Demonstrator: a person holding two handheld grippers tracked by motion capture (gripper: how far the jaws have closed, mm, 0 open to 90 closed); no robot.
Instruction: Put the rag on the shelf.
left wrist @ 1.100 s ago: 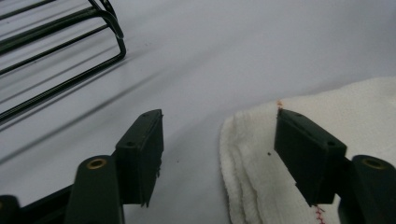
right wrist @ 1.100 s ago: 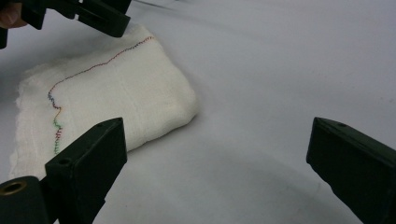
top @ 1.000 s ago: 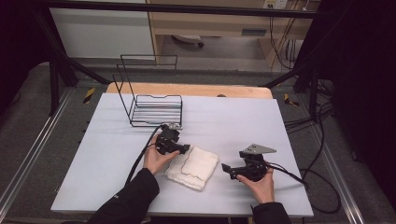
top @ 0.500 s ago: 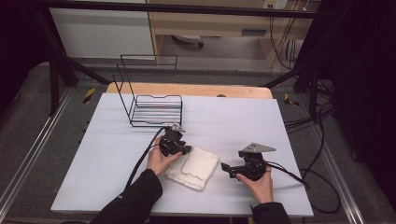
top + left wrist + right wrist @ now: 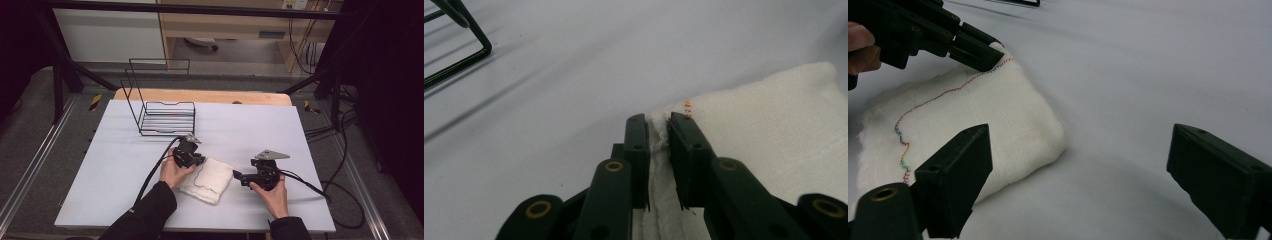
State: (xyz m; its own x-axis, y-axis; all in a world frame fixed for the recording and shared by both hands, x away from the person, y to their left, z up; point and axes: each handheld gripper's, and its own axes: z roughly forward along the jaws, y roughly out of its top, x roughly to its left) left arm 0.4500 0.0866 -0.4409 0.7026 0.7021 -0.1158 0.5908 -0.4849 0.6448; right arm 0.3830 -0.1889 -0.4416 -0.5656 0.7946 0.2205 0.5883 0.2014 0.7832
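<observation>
A folded white towel (image 5: pixel 210 177) with a coloured stitched line (image 5: pixel 948 92) lies on the pale table (image 5: pixel 260 125), between my two hands. My left gripper (image 5: pixel 201 160) is at the towel's far left corner. In the left gripper view its jaws (image 5: pixel 658 120) have just been closing and now pinch the towel's edge (image 5: pixel 774 125) between them. The same gripper's tips (image 5: pixel 990 55) show on that corner in the right gripper view. My right gripper (image 5: pixel 236 175) sits by the towel's right edge. Its jaws (image 5: pixel 1079 135) stand wide apart after closing slightly, holding nothing, the towel (image 5: pixel 998 115) just ahead.
A black wire rack (image 5: pixel 160 115) stands on the table behind the left hand, and its foot (image 5: pixel 459 50) shows in the left gripper view. A wooden board (image 5: pixel 200 95) runs along the far edge. Cables (image 5: pixel 320 190) trail off to the right.
The left gripper's jaws have come together on the towel's corner. Both hands have stayed nearly where they were, and the towel has not shifted.
</observation>
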